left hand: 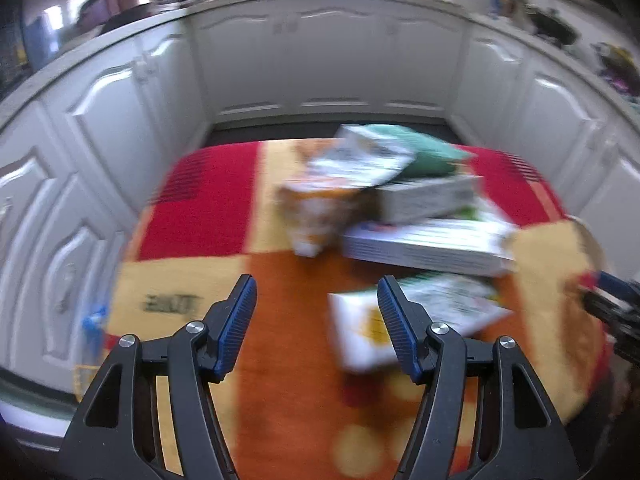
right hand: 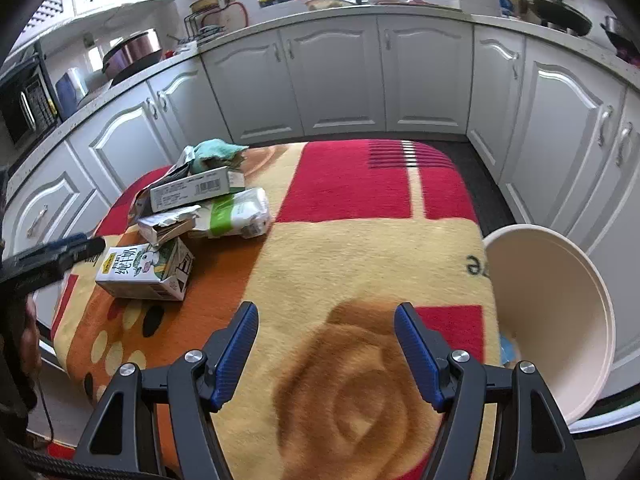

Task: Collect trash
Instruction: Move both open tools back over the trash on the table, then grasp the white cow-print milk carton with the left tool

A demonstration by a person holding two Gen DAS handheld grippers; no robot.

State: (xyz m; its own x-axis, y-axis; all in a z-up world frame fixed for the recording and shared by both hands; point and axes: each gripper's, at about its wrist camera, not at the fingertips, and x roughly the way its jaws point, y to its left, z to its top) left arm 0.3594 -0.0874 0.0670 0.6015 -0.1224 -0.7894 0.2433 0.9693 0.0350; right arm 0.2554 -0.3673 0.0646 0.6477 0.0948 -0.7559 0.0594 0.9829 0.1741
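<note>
A pile of trash lies on a table covered by a red, yellow and orange blanket point(right hand: 360, 240). A milk carton point(right hand: 146, 266) lies nearest; it also shows in the left wrist view point(left hand: 400, 320). Behind it are flattened boxes point(right hand: 192, 190), a white and green packet point(right hand: 236, 214) and a green cloth point(right hand: 216, 148). My left gripper point(left hand: 316, 300) is open and empty, just short of the milk carton; that view is blurred. My right gripper point(right hand: 326, 316) is open and empty over the bare blanket. A beige bin point(right hand: 560, 320) stands at the table's right edge.
White kitchen cabinets point(right hand: 340, 80) wrap around the table on three sides. The worktop above holds pots point(right hand: 132, 54) and a pan point(right hand: 560, 10). The left gripper's tip point(right hand: 52, 256) shows at the left of the right wrist view.
</note>
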